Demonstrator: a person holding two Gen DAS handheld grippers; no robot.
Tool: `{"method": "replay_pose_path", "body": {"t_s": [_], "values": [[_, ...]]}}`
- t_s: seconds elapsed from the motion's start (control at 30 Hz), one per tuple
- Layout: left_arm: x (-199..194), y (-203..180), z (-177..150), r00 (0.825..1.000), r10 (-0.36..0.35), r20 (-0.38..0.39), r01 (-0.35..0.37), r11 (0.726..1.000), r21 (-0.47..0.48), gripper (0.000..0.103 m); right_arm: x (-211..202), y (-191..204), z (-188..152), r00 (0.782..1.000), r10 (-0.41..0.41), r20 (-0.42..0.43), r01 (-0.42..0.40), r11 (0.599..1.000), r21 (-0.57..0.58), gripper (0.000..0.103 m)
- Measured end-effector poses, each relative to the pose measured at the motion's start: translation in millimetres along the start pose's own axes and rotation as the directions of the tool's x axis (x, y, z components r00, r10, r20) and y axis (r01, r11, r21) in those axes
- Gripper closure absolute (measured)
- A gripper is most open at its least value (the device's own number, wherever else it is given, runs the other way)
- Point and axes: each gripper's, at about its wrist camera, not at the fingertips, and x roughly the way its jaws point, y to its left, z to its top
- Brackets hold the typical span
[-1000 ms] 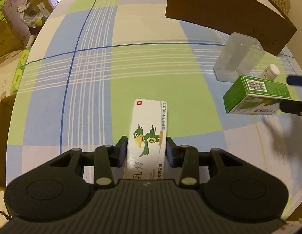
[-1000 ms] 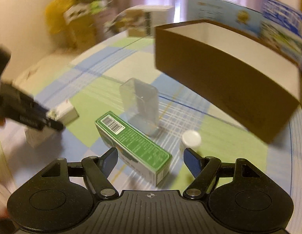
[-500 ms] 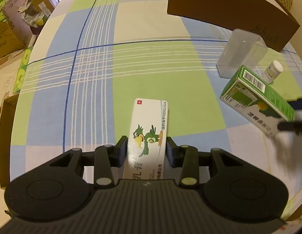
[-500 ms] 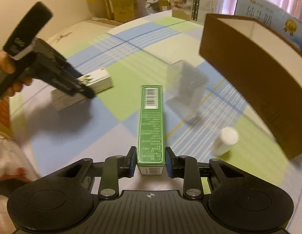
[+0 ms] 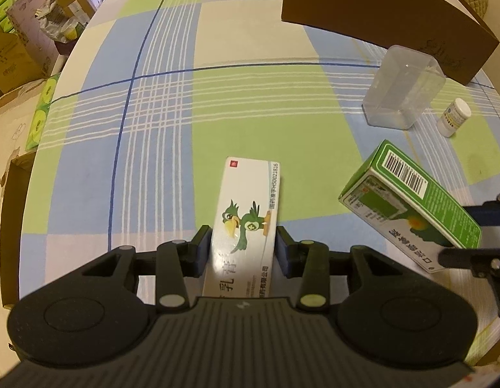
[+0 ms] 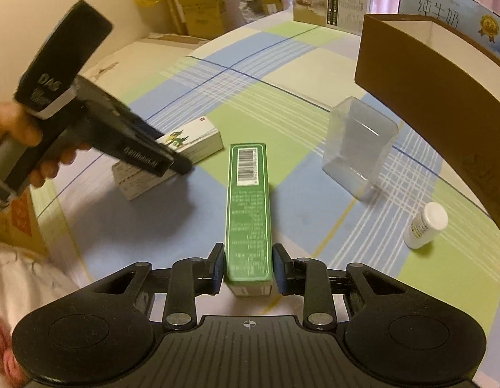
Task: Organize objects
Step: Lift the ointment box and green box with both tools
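A white medicine box with a green parrot (image 5: 250, 194) lies flat on the checked tablecloth, and my left gripper (image 5: 243, 242) is shut on its near end. In the right wrist view the same white box (image 6: 191, 142) shows with the left gripper (image 6: 182, 165) angled down on it. My right gripper (image 6: 248, 265) is shut on the near end of a long green box with a barcode (image 6: 248, 200). The green box (image 5: 411, 200) hangs tilted just above the cloth, to the right of the white box.
A clear plastic container (image 5: 401, 97) stands at the right, with a small white pill bottle (image 5: 453, 118) beside it. A large brown cardboard box (image 5: 379, 9) stands open behind them. Cartons crowd the table's far edge (image 6: 330, 0) and the floor at the left.
The right gripper's jaws closed on the green box, then raised it and swung it closer to the white box. The left gripper and white box stayed put.
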Motion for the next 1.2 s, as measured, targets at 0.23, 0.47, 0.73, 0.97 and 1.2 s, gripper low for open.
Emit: {"method": "replay_pose_path", "body": {"t_s": [0.23,0.47,0.73,0.97,1.2], "values": [[-2.9,5.2,-4.8,1.0,0.009,-0.006,-0.009,1.0,-0.018,0.065,13.8,6.0,15.8,0.999,-0.039,-0.007,0.039,0.999,0.013,0.076],[-3.2,4.5,-5.5,1.0,0.018,-0.016,-0.019,1.0,-0.017,0.063,24.0,11.9,21.3,0.997,-0.076,-0.019,0.076,0.997,0.018,0.076],[0.9,6.6,-4.2,0.999,0.023,-0.029,-0.023,1.0,0.004,0.043,30.1,13.1,25.3,0.996,-0.086,-0.039,0.089,0.994,0.058,0.076],[-1.3,0.4,-3.4,1.0,-0.019,-0.015,0.02,0.998,0.059,0.069,33.9,17.7,30.5,0.994,-0.098,-0.048,0.101,0.993,0.066,0.076],[-1.5,7.4,-0.1,0.998,-0.063,-0.017,0.064,0.996,0.061,0.069,35.8,23.9,34.4,0.993,-0.106,-0.052,0.11,0.991,0.071,0.076]]}}
